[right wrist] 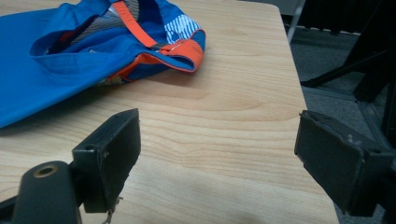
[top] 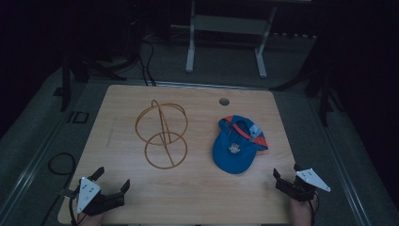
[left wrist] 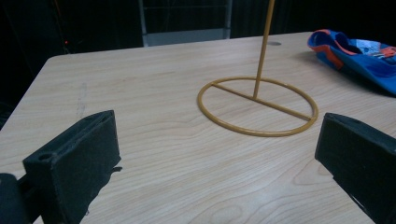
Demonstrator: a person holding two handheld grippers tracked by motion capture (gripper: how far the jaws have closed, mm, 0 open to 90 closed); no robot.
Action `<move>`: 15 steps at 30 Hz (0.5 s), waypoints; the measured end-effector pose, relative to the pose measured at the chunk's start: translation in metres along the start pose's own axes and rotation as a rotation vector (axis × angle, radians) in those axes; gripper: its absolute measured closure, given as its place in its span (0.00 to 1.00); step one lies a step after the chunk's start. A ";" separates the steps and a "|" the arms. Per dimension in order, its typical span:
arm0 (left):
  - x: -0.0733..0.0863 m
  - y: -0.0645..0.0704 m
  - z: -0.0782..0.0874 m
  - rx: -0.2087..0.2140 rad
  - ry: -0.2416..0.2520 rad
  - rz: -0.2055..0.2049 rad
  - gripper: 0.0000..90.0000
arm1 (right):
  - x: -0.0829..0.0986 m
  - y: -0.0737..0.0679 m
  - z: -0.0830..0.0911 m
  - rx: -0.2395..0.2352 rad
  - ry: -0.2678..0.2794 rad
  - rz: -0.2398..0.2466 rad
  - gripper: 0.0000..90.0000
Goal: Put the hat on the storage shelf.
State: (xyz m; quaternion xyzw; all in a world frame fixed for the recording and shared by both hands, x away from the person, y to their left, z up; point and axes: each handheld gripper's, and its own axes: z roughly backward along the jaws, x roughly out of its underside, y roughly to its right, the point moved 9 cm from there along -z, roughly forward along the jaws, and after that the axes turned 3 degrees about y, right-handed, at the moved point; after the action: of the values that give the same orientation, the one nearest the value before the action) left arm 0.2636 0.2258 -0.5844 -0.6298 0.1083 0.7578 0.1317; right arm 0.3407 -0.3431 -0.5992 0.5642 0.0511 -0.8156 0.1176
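Observation:
A yellow wire stand (top: 161, 134) with a round base ring and an upright hoop stands left of the table's middle; its base ring (left wrist: 258, 106) lies ahead of my left gripper. A blue cap (top: 236, 145) with orange trim lies upside down right of centre, and the cap (right wrist: 88, 51) fills the upper left of the right gripper view. My left gripper (top: 112, 179) rests open at the near left corner, nothing between its jaws. My right gripper (top: 287, 171) sits open at the near right edge, also holding nothing.
The wooden table (top: 197, 193) has a round cable hole (top: 224, 101) near its far edge. A white desk frame (top: 226, 37) stands on the floor behind. A cable loop (top: 61, 162) lies on the floor at left.

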 end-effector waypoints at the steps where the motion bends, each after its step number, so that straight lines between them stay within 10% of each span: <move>1: 0.000 0.000 0.000 0.000 0.001 0.004 0.00 | 0.000 0.000 0.000 0.000 0.000 0.000 0.16; 15: -0.004 0.008 -0.001 0.027 0.022 0.058 0.00 | 0.000 0.000 -0.003 0.041 -0.043 0.041 0.16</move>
State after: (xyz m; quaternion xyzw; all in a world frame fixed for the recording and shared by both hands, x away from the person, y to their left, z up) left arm 0.2630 0.2175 -0.5803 -0.6328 0.1380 0.7529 0.1169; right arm 0.3435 -0.3429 -0.6003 0.5496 0.0202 -0.8259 0.1239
